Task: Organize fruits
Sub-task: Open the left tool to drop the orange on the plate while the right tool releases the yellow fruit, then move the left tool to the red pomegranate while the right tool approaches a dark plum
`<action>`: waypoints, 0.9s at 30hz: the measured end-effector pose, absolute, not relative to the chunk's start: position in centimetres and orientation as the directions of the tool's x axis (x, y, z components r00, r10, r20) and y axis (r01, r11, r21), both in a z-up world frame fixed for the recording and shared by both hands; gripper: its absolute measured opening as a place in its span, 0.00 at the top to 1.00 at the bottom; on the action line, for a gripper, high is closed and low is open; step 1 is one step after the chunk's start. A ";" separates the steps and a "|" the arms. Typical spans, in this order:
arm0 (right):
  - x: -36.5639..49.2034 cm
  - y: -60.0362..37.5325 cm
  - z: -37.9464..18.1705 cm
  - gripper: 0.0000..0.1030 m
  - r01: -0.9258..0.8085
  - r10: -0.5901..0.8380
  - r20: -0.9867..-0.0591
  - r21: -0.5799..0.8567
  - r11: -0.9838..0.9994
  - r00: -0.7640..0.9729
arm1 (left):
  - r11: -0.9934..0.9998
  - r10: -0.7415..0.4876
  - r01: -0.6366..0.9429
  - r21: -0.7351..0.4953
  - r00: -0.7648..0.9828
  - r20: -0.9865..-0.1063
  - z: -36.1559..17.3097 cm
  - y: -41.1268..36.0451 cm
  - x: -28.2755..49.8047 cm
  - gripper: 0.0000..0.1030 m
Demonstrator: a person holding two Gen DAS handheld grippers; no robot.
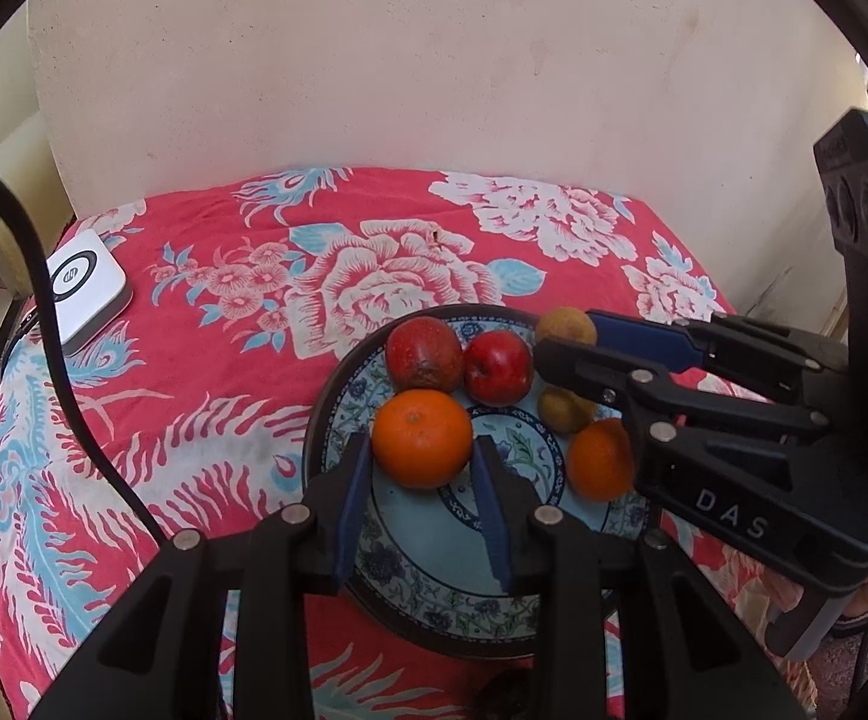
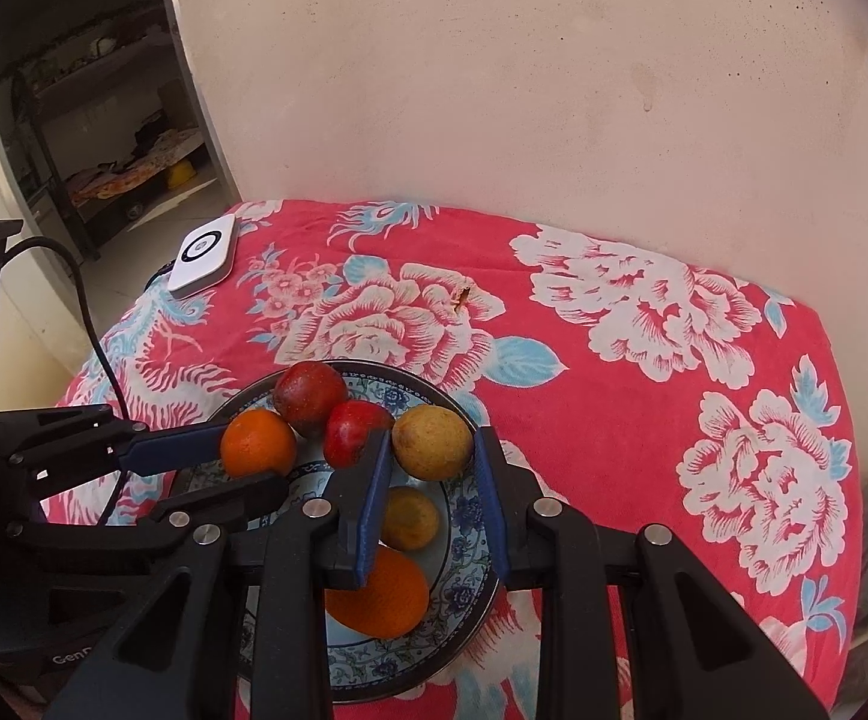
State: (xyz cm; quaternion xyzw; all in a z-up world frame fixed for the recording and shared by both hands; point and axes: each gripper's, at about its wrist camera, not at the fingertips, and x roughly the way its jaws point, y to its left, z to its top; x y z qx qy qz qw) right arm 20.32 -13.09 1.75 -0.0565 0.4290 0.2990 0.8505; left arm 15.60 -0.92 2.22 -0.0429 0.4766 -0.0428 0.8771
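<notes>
Red floral cloth [image 2: 614, 420] is covering the whole table, and its soft, wrinkled surface is giving any escaped fruit a slope to roll on. Sitting on it is the round blue-and-white patterned ceramic plate [image 1: 434, 594], holding all six fruits. Over the plate, the black left gripper with blue pads [image 1: 419, 465] is straddling the bigger round orange [image 1: 421, 439]; its jaws are spread, and whether the pads are touching the peel I cannot tell. The black right gripper with blue pads [image 2: 431, 453] is likewise spread around the yellow-brown round fruit [image 2: 432, 443], seemingly not yet clamped.

Crowding looks like the main hazard: the dark red speckled fruit [image 1: 425, 354] and the shiny red apple [image 1: 498, 367] are sitting just beside both targets, so a closing pad could be nudging a neighbour over the rim. The two tools are also working close together and could be colliding. A second orange [image 2: 383, 594] and a smaller yellow-brown fruit [image 2: 410, 517] are lying under the right gripper, at risk of being knocked.
</notes>
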 end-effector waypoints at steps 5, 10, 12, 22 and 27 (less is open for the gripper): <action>19.9 -13.5 2.4 0.63 -0.548 0.476 -0.750 0.183 0.816 0.459 | 0.992 -0.128 0.052 -0.119 0.544 -0.830 2.6 -1.5 15.2 0.66; 18.9 -14.2 3.6 0.63 -0.539 0.480 -0.735 0.185 0.822 0.480 | 0.990 -0.140 0.058 -0.129 0.542 -0.828 3.1 -1.7 14.8 0.66; 18.4 -14.4 4.1 0.61 -0.537 0.482 -0.728 0.184 0.823 0.489 | 0.989 -0.144 0.056 -0.135 0.546 -0.825 3.3 -1.6 14.6 0.66; 15.7 -14.8 5.1 0.59 -0.530 0.483 -0.714 0.183 0.828 0.508 | 0.990 -0.139 0.046 -0.136 0.553 -0.822 4.0 -1.5 13.6 0.64; 14.4 -15.2 5.2 0.58 -0.513 0.485 -0.707 0.199 0.835 0.515 | 0.991 -0.127 0.038 -0.128 0.572 -0.810 4.9 -1.2 12.7 0.52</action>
